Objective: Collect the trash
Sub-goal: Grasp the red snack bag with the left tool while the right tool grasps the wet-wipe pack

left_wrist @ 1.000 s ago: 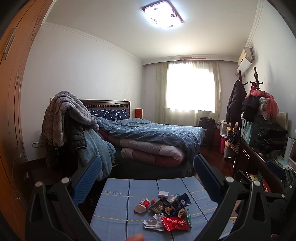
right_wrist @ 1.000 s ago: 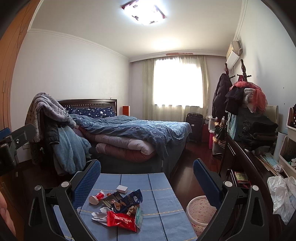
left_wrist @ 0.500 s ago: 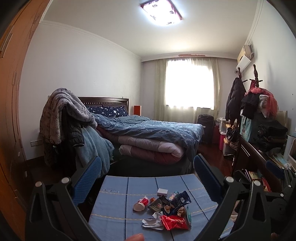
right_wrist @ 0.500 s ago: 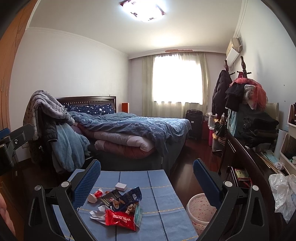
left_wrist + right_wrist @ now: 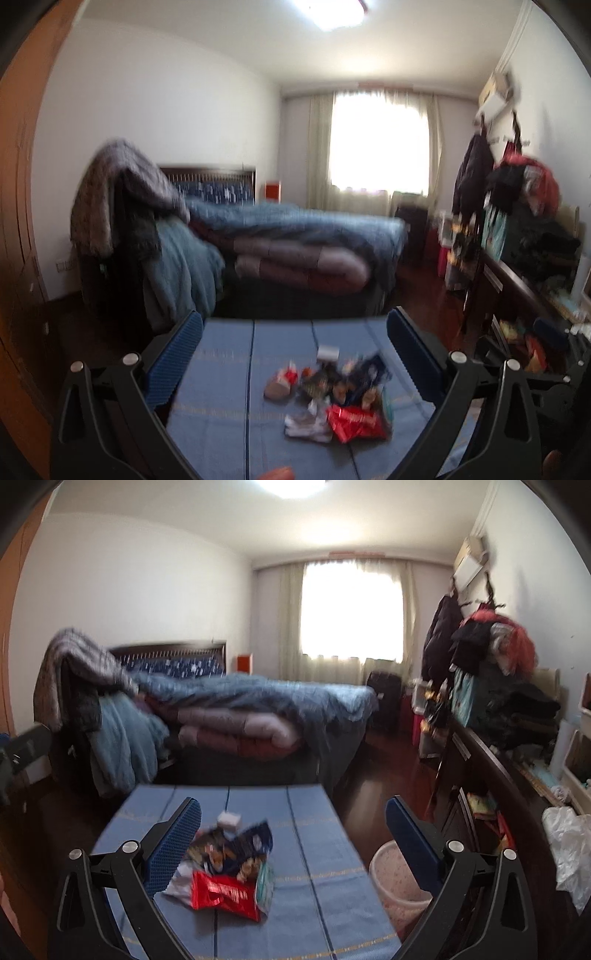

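Bare cloth (image 5: 317, 834) right of trash pile (image 5: 229, 871)

Bed (image 5: 258, 709) is the landmark: blue quilt on top, folded pinkish duvet (image 5: 236, 734) along its near side, starred pillows (image 5: 173, 666) at the dark headboard. Chair heaped with grey and teal blankets (image 5: 107, 701) stands left of the bed; curtained window (image 5: 351, 613) is behind it, dark suitcase (image 5: 384, 696) by its far right corner. Right of the bed, coat rack with jackets (image 5: 476, 635) and a cluttered dark dresser (image 5: 509, 775); ceiling lamp (image 5: 328, 11) above.
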`<state>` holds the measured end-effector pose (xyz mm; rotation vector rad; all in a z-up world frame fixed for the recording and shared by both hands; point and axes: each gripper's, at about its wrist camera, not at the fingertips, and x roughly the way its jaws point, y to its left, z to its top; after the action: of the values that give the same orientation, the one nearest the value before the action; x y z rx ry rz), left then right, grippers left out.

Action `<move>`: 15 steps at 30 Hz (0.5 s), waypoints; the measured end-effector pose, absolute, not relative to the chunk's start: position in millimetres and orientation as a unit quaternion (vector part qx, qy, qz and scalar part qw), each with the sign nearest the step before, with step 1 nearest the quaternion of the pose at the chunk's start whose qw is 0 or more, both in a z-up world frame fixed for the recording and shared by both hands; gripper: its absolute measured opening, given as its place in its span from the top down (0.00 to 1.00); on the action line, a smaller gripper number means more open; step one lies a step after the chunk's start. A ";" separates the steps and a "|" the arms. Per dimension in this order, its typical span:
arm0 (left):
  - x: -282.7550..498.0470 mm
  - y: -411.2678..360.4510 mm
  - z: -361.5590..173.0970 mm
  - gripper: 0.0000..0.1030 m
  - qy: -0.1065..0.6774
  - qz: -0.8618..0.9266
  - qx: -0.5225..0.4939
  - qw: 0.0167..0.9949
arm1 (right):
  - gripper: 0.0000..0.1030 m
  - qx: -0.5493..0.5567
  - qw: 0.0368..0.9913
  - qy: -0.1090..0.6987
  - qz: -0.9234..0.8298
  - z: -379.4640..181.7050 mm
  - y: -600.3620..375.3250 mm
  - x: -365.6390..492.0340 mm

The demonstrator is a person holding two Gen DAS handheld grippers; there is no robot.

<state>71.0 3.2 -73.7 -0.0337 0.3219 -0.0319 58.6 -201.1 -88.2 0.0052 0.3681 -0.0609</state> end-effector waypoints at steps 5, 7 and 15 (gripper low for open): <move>117.7 -6.6 -148.4 0.03 0.262 -0.027 -0.013 0.965 | 0.03 0.007 0.969 0.245 -0.043 -131.5 -212.6 79.9; 134.5 -16.4 -186.0 0.03 0.313 -0.045 -0.013 0.948 | 0.03 0.013 0.964 0.261 -0.055 -142.0 -221.7 85.1; 171.7 -43.0 -284.1 0.04 0.400 -0.119 -0.091 0.904 | 0.03 0.025 0.953 0.293 -0.077 -162.9 -244.2 103.0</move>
<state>171.7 -43.0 -284.1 -0.1890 0.8258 -0.2451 103.0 -244.2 -162.9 0.0505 0.5961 -0.1572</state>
